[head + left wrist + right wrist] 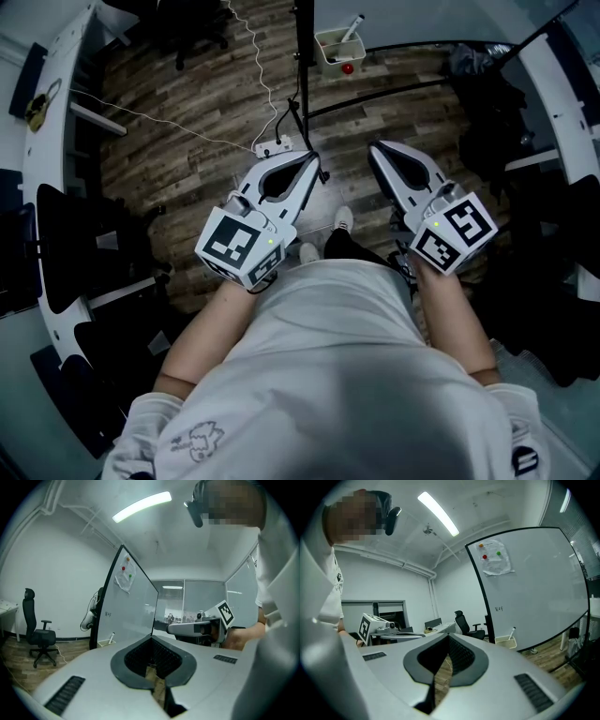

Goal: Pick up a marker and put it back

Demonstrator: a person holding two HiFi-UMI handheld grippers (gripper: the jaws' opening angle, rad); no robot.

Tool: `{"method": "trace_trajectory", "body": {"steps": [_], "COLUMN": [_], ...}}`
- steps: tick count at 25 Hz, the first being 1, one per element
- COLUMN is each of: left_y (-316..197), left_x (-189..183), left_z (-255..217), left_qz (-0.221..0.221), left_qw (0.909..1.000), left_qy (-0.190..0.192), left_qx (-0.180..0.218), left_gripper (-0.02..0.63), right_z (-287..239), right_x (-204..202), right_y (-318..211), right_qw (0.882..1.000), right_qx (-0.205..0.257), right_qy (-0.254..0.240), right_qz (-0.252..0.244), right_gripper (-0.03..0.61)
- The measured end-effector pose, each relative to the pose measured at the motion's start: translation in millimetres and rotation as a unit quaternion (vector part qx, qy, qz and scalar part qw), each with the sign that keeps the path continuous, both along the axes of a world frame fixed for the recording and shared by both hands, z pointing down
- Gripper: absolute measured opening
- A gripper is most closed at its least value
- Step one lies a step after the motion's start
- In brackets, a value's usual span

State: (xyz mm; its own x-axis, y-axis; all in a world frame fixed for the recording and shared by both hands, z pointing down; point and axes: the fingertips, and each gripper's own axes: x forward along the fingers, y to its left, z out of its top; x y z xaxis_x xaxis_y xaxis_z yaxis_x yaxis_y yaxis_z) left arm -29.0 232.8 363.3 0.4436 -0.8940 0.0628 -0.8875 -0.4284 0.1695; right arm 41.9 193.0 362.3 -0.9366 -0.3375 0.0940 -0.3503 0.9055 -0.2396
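A white marker point(352, 28) stands in a small tray point(330, 49) at the foot of the whiteboard, far ahead of me on the floor side. The marker point(112, 636) and the whiteboard point(125, 606) also show in the left gripper view, and the same marker point(513, 632) and whiteboard point(529, 588) in the right gripper view. My left gripper point(312, 157) and right gripper point(375, 148) are held side by side in front of my body, well short of the tray. Both are shut with nothing between the tips.
The whiteboard's black stand legs point(394, 89) spread over the wooden floor, with a white cable and power strip point(274, 147) near them. An office chair point(40, 634) stands left of the board. Desks point(56, 141) curve along both sides.
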Motion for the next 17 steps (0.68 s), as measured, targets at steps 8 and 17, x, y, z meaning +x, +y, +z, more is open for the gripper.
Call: {"method": "trace_trajectory", "body": {"steps": [8, 17], "left_y": [11, 18], "left_x": [-12, -18], "left_z": [0, 0], "left_qz": [-0.004, 0.0], "left_qw": [1.0, 0.9999], "left_qy": [0.007, 0.013], "left_qx": [0.001, 0.004], "left_gripper": [0.005, 0.005], "right_z": [3, 7], "right_x": [-13, -19], "right_y": [13, 21], "right_qw": [1.0, 1.0], "right_qx": [0.001, -0.003], "right_qy": [0.001, 0.004], "right_qz": [-0.005, 0.001], "right_gripper": [0.009, 0.009]}}
